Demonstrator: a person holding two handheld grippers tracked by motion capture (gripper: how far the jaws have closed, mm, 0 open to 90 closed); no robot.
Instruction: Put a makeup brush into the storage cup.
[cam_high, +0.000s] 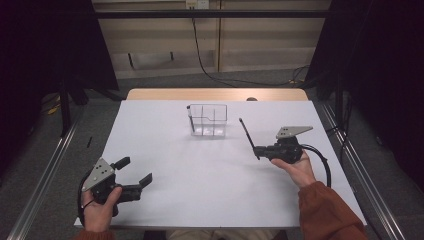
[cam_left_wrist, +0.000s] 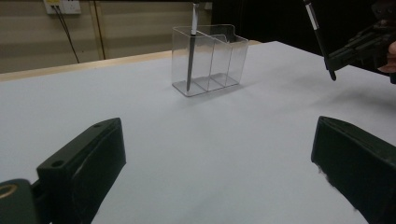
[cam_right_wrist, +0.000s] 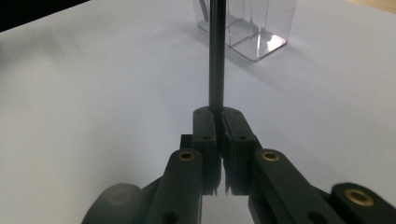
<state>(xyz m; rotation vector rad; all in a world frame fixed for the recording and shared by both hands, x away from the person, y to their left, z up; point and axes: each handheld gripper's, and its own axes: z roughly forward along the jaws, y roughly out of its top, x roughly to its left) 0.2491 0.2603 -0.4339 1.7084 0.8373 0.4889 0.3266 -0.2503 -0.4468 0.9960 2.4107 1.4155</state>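
A clear plastic organizer with several compartments stands at the far middle of the white table. One dark pen stands upright in its left compartment. My right gripper hovers right of the organizer, shut on a second black pen that slants up and away. In the right gripper view the jaws pinch that pen near its lower end, with the organizer beyond. My left gripper rests near the front left, open and holding nothing. Its view faces the organizer.
A wooden strip runs along the table's far edge. Metal rails flank both sides of the table. A black cable trails over the floor behind. A person's orange sleeve comes in at the bottom right.
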